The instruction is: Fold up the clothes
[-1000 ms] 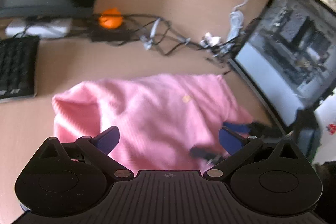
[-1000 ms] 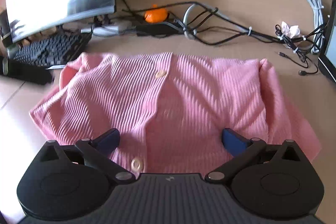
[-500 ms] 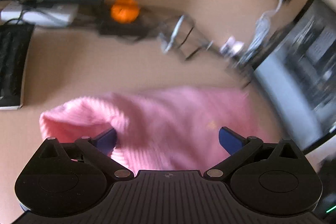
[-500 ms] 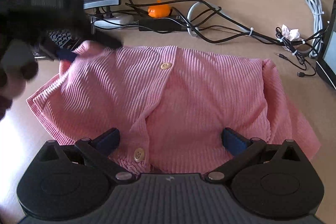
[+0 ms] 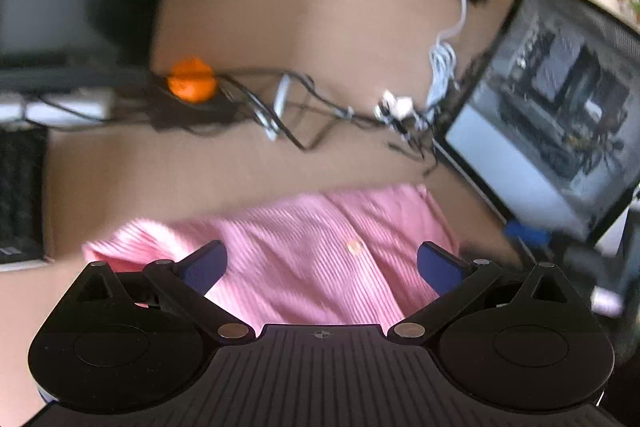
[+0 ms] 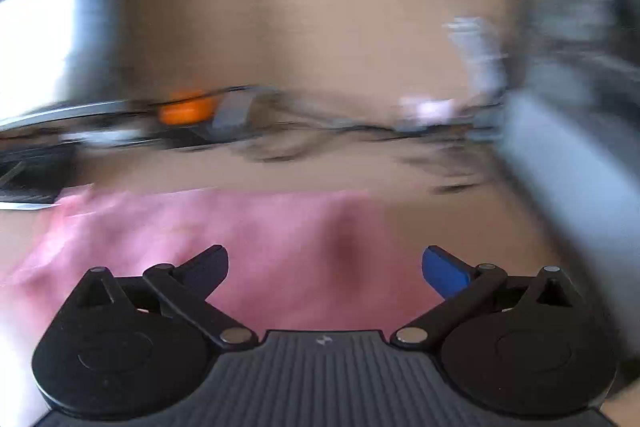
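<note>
A pink ribbed-knit cardigan (image 5: 320, 251) with pale buttons is seen spread on the tan desk (image 5: 240, 167), its long axis running left to right just ahead of both tools. The left gripper (image 5: 322, 261) and the right gripper (image 6: 325, 263) are each held with jaws wide apart and nothing clamped. Although the right view is blurred, the cloth is judged about equally near both.
</note>
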`<state>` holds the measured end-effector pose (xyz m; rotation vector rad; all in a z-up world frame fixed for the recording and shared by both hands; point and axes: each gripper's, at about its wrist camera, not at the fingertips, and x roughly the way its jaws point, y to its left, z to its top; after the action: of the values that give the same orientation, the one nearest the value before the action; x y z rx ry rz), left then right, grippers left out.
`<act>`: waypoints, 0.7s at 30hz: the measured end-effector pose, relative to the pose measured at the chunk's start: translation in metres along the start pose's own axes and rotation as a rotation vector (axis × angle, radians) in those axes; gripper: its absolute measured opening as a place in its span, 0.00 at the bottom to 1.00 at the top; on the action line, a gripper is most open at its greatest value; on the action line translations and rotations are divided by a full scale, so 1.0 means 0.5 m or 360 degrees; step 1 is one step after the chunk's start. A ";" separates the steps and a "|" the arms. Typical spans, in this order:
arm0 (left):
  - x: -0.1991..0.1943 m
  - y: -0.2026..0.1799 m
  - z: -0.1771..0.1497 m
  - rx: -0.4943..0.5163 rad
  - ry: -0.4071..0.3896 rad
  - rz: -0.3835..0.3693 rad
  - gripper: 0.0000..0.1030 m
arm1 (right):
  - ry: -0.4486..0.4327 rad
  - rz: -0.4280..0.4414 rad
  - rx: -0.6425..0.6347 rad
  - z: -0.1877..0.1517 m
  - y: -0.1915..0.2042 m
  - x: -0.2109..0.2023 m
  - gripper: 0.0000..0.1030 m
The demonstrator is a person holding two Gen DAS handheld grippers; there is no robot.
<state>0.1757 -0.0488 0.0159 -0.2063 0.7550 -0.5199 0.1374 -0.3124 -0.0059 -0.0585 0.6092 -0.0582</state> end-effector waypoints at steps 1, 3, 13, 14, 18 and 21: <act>0.020 0.005 -0.009 -0.0021 0.0046 0.0013 1.00 | 0.0036 -0.0087 -0.0004 -0.003 -0.007 0.018 1.00; 0.056 0.014 -0.027 -0.0059 0.0128 0.0038 1.00 | 0.0107 -0.0223 -0.0020 -0.018 -0.012 0.050 1.00; 0.036 0.030 -0.012 -0.0139 0.0102 0.0162 1.00 | 0.0210 -0.0437 -0.0034 -0.062 -0.058 0.058 1.00; 0.014 0.028 -0.010 -0.0129 0.0069 0.0191 1.00 | 0.0173 -0.0380 -0.0010 -0.054 -0.062 0.043 1.00; -0.059 0.044 -0.016 -0.0011 0.0024 0.0396 1.00 | 0.0005 -0.0009 -0.0030 -0.025 -0.026 -0.024 1.00; -0.085 0.090 -0.040 -0.0091 0.0084 0.0506 1.00 | -0.0040 0.0321 -0.0167 -0.010 0.053 -0.049 1.00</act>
<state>0.1525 0.0118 0.0107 -0.1226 0.8368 -0.2031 0.1155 -0.2845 0.0023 -0.0992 0.5899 0.1700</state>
